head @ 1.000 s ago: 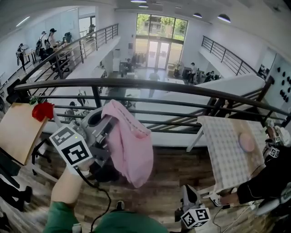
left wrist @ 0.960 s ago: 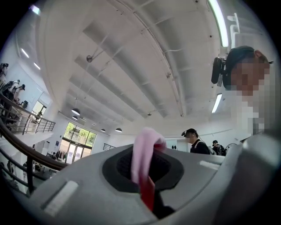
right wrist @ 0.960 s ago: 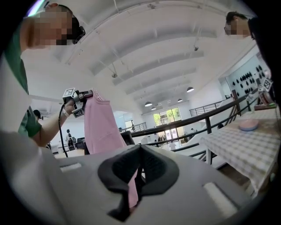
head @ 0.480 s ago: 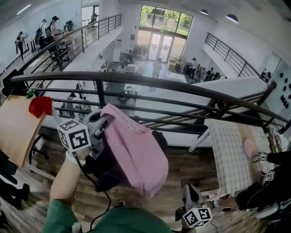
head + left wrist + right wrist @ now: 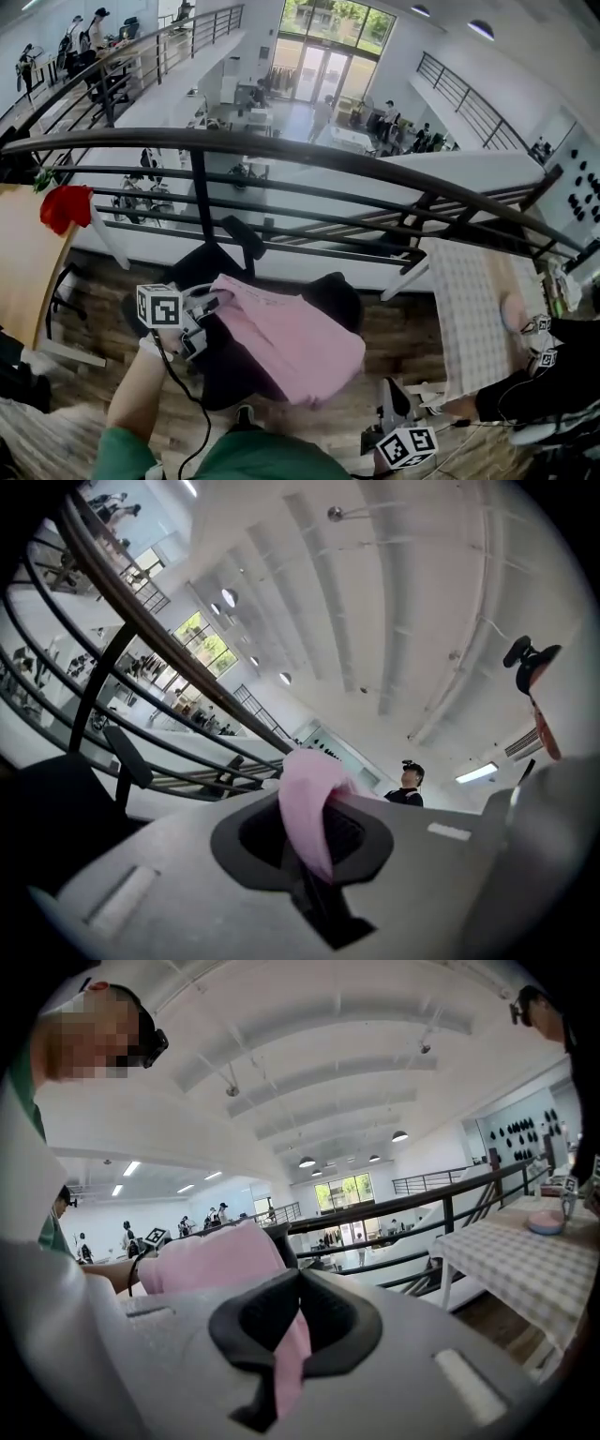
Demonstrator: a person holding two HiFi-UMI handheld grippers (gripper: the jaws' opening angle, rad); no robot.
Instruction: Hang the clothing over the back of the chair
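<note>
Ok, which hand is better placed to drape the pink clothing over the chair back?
Probably left. The left gripper, shut on the pink clothing, is right at the black chair, cloth spread over it. The right gripper also pinches the clothing but sits off the chair, nearer the person.

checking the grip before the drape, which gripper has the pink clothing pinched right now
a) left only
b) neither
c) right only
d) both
d: the left gripper view shows a fold of the pink clothing clamped in the left gripper, and the right gripper view shows another strip of it clamped in the right gripper.
</note>
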